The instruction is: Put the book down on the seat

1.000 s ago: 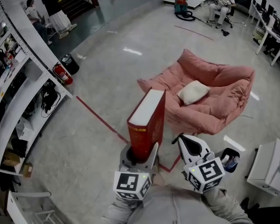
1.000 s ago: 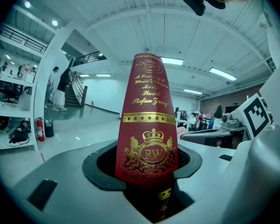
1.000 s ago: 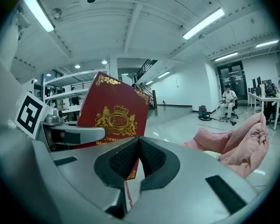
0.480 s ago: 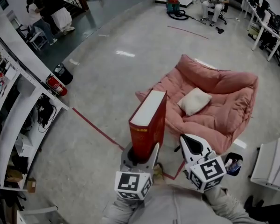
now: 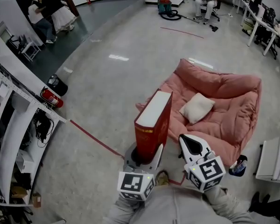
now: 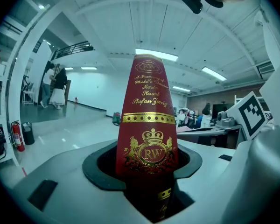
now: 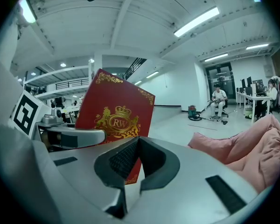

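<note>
A thick red book with gold print stands upright in my left gripper, whose jaws are shut on its lower end. In the left gripper view the book's spine rises straight out of the left gripper. My right gripper hangs just right of the book, shut and empty. From the right gripper view the book's cover is at the left. The seat, a pink padded sofa with a cream cushion, lies ahead and to the right, also shown as pink padding.
A red tape line crosses the grey floor. Shelving and a fire extinguisher line the left side. A white table and a small bin stand at the right. People sit and stand far behind.
The sofa has come nearer and lower in the head view as I move toward it. The book stays upright in the left gripper; the right gripper keeps its place beside it.
</note>
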Available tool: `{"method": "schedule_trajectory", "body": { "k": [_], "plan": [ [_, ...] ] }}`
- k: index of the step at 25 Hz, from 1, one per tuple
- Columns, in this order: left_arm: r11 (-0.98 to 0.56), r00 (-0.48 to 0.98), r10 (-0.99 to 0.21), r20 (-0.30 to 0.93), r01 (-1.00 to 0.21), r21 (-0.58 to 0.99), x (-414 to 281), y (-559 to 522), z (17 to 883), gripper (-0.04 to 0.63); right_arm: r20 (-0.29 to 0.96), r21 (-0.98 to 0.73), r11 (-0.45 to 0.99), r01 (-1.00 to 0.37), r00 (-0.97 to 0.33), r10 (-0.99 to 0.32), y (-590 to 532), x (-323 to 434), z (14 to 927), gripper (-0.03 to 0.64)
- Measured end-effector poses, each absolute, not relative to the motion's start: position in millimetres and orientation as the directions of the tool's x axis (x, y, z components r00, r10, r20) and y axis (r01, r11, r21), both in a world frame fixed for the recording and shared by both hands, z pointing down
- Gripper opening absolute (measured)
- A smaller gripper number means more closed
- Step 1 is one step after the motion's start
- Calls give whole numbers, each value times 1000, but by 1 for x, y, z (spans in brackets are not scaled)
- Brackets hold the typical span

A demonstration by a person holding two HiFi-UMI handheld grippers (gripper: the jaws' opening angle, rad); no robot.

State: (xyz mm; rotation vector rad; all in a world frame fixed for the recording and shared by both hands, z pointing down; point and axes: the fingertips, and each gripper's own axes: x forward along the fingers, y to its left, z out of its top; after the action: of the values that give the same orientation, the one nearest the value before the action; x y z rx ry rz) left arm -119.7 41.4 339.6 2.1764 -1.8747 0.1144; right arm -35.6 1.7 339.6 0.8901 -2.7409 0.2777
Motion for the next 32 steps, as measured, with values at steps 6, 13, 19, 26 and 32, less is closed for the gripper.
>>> {"method": "schedule_trajectory", "body": {
  "k": [6,13,19,26,32],
  "plan": [
    [-162,194,-951,239,-975,150,-130,23,342,255,300,-94,797,-596,-780,-548,-13,-57,344,5],
    [-174,210,-945,250,-972,159,-137,10,343,253,296,-97,793,-602,-778,-554,-25,-69,338,5],
    [-178,215,-937,275,-972,155,-137,-17,355,253,292,-106,799,-592,-787,-544,-52,-77,342,5],
    [-175,225,-921,318,-968,177,-147,-71,375,253,315,-129,790,-599,-781,-540,-108,-86,358,5],
    [-184,244,-902,355,-964,194,-151,-124,397,253,333,-157,760,-630,-759,-560,-158,-87,371,5]
  ]
}}
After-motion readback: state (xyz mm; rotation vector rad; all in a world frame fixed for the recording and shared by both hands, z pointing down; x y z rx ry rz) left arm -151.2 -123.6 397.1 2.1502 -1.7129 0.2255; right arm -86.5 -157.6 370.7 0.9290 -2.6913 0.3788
